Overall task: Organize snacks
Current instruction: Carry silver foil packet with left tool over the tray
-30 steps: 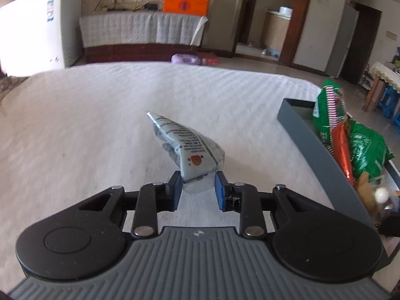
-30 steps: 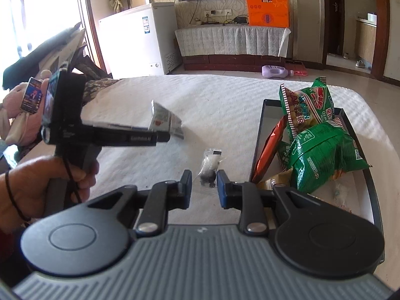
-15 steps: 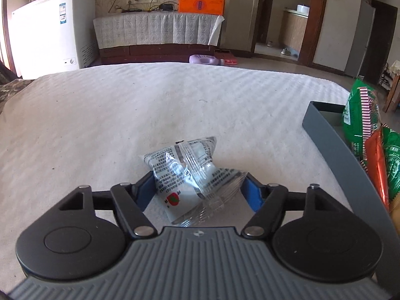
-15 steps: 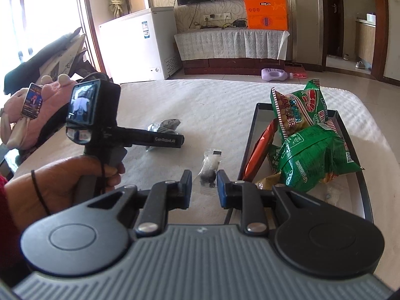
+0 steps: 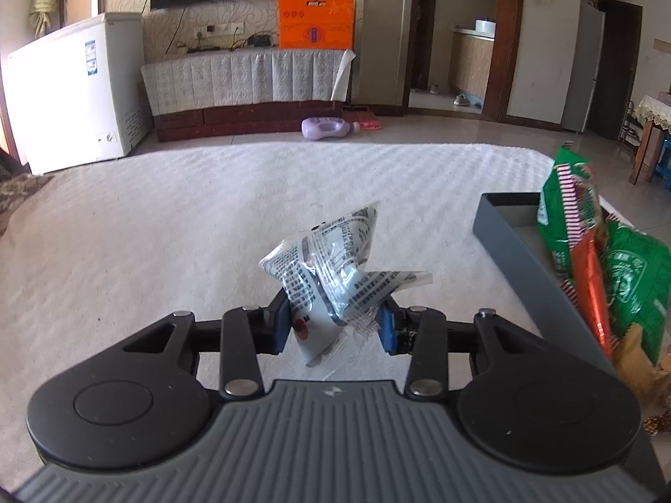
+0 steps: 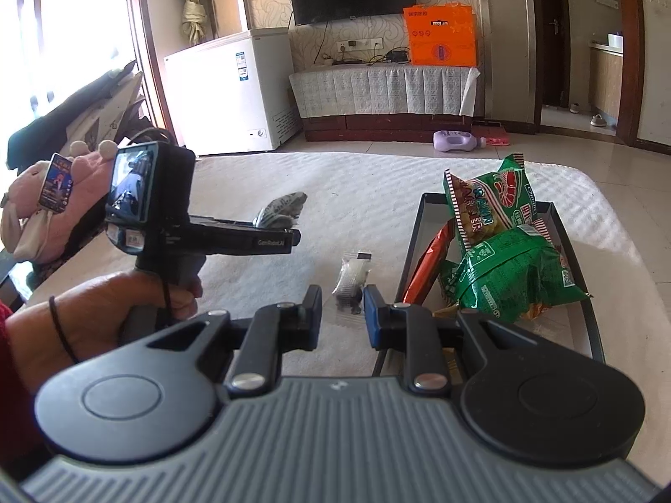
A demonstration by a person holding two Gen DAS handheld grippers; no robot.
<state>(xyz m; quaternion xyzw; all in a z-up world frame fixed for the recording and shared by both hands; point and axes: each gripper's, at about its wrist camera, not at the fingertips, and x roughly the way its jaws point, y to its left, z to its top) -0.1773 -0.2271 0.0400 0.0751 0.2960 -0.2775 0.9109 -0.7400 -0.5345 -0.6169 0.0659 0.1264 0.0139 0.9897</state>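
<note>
left gripper [image 5: 335,329] just closed, clamped on packet [image 5: 331,268] (lifted) | right gripper [image 6: 343,314] narrowly apart

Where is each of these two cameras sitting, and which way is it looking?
Left wrist view: on the left gripper, looking along its fingers at the clear snack packet it pinches, its jaws having just closed on it.
Right wrist view: on the right gripper, facing the small packet on the bed; the person's left hand shows.
Both views share the tray and green bags.
</note>
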